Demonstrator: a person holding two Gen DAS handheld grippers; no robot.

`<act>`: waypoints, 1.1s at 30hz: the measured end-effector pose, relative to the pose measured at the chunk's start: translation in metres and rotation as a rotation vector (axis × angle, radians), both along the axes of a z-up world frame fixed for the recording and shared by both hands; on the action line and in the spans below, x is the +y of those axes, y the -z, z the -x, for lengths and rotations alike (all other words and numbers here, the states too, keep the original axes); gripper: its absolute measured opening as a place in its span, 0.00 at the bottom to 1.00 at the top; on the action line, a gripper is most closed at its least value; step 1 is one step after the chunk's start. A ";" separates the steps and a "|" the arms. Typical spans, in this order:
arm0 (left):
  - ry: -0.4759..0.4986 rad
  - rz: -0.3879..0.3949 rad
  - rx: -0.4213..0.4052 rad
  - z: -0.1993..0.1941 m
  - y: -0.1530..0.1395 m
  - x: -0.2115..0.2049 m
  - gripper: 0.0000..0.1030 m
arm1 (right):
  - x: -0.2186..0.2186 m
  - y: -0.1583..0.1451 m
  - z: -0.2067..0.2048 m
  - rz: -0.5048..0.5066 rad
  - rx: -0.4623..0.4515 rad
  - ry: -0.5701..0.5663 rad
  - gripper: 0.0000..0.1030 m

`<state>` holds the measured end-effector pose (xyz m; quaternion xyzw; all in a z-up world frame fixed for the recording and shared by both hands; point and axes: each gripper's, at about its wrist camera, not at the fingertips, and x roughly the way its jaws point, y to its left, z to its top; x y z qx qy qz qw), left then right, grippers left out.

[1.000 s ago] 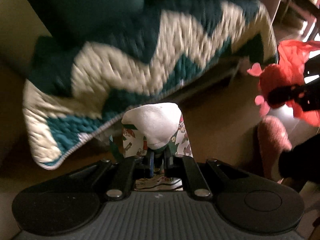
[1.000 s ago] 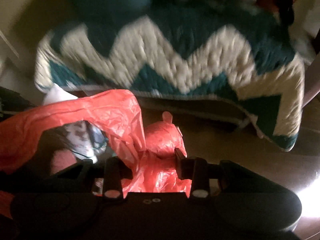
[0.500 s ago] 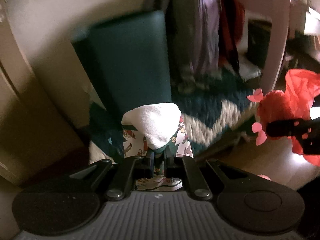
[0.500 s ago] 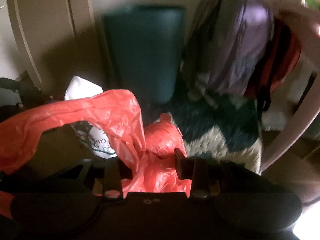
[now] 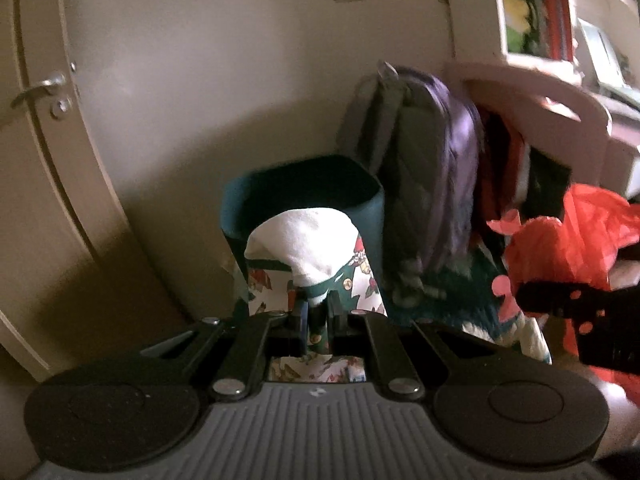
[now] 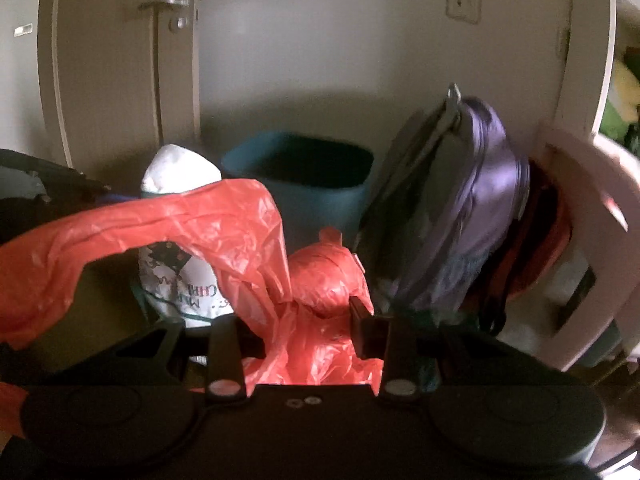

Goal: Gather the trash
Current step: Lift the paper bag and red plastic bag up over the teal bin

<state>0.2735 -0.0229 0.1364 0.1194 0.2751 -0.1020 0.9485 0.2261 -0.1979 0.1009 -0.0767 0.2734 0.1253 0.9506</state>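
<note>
My left gripper [image 5: 318,316] is shut on a crumpled white paper napkin with a Christmas print [image 5: 308,248], held up in front of a teal waste bin [image 5: 304,192]. My right gripper [image 6: 312,320] is shut on a red plastic bag [image 6: 320,280], whose loose handle arches to the left. The red bag also shows at the right of the left wrist view [image 5: 560,248], and the napkin at the left of the right wrist view [image 6: 180,232]. The teal bin [image 6: 308,176] stands open against the wall, behind both loads.
A purple and grey backpack [image 6: 468,200] hangs on a white chair [image 6: 588,216] right of the bin. A cream door with a handle [image 5: 44,88] is on the left. A shelf with books [image 5: 536,12] is at the upper right. A zigzag blanket [image 5: 500,328] lies below the chair.
Both views have swung upward from the zigzag blanket and floor to the wall, bin, backpack and door. Both grippers keep their holds on the napkin and the red bag.
</note>
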 end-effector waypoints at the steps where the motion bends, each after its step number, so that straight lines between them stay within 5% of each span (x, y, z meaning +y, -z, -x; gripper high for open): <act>1: -0.009 0.006 -0.010 -0.005 -0.008 0.001 0.08 | 0.001 -0.007 -0.005 0.006 -0.014 0.000 0.34; 9: -0.067 0.060 -0.083 -0.052 -0.069 0.010 0.08 | 0.011 -0.046 -0.044 0.039 -0.077 0.004 0.34; 21: -0.121 0.117 -0.154 -0.145 -0.113 -0.005 0.08 | 0.019 -0.069 -0.137 0.026 -0.102 0.052 0.34; 26: -0.114 0.135 -0.133 -0.189 -0.106 -0.012 0.08 | 0.026 -0.062 -0.183 0.032 -0.092 0.056 0.34; 33: -0.109 0.127 -0.023 -0.243 -0.048 -0.016 0.08 | 0.034 -0.028 -0.240 0.037 -0.029 0.057 0.35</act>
